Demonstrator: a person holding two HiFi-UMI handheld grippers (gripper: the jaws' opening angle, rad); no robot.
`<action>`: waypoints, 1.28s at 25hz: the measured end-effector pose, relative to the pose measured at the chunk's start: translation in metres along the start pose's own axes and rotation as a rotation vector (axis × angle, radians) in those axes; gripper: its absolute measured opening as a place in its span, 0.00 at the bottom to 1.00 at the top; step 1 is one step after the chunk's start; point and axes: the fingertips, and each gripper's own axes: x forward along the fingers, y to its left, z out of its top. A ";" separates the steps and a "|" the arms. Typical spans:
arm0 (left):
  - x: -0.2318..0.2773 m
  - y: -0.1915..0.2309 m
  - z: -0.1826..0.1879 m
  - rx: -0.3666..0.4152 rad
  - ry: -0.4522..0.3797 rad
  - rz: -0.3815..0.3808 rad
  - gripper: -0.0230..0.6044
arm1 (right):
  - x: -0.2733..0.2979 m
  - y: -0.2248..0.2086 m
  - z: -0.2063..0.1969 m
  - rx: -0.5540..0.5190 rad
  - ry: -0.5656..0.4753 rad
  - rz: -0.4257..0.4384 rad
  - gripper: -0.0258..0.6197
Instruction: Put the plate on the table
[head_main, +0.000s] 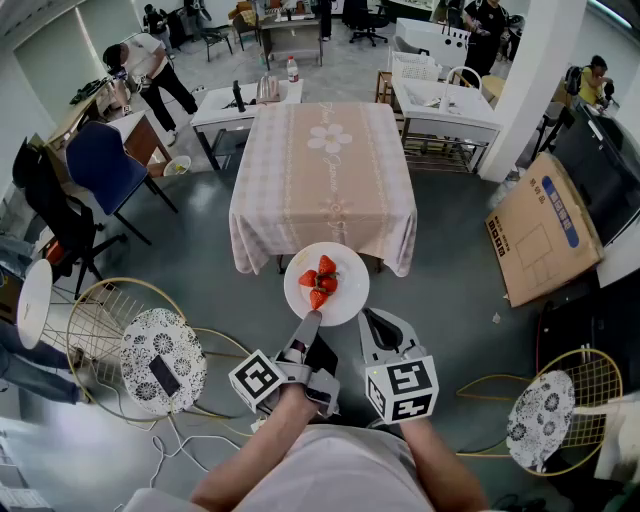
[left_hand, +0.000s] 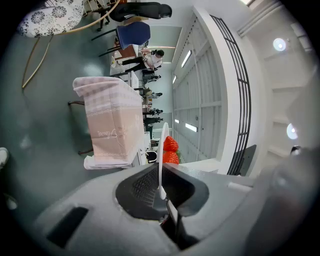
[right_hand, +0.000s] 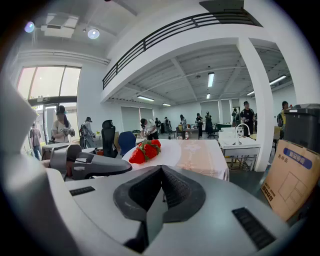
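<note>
A white plate (head_main: 346, 299) with strawberries (head_main: 320, 279) hangs level in the air just in front of the near edge of the table with the pale checked cloth (head_main: 322, 170). My left gripper (head_main: 309, 321) is shut on the plate's near rim. In the left gripper view the plate (left_hand: 162, 145) runs edge-on between the pads, with the strawberries (left_hand: 170, 150) beyond. My right gripper (head_main: 368, 319) hovers just right of the plate, shut with nothing in it. The right gripper view shows its closed jaws (right_hand: 159, 171), the plate (right_hand: 170, 153) and the table (right_hand: 202, 156) ahead.
Wire-frame chairs with patterned cushions stand at the left (head_main: 161, 359) and right (head_main: 543, 417). A cardboard box (head_main: 545, 236) leans at the right, and a blue chair (head_main: 100, 165) stands at the left. White tables (head_main: 445, 100) and several people are behind the clothed table.
</note>
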 end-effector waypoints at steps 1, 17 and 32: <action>0.001 0.001 0.001 -0.003 0.001 0.000 0.06 | 0.002 0.000 -0.001 0.000 0.007 -0.002 0.04; 0.017 0.010 0.033 -0.030 0.000 0.000 0.06 | 0.037 0.002 0.004 0.002 0.028 -0.023 0.05; 0.108 0.025 0.057 -0.004 -0.085 0.054 0.06 | 0.120 -0.065 0.024 0.021 0.032 0.087 0.05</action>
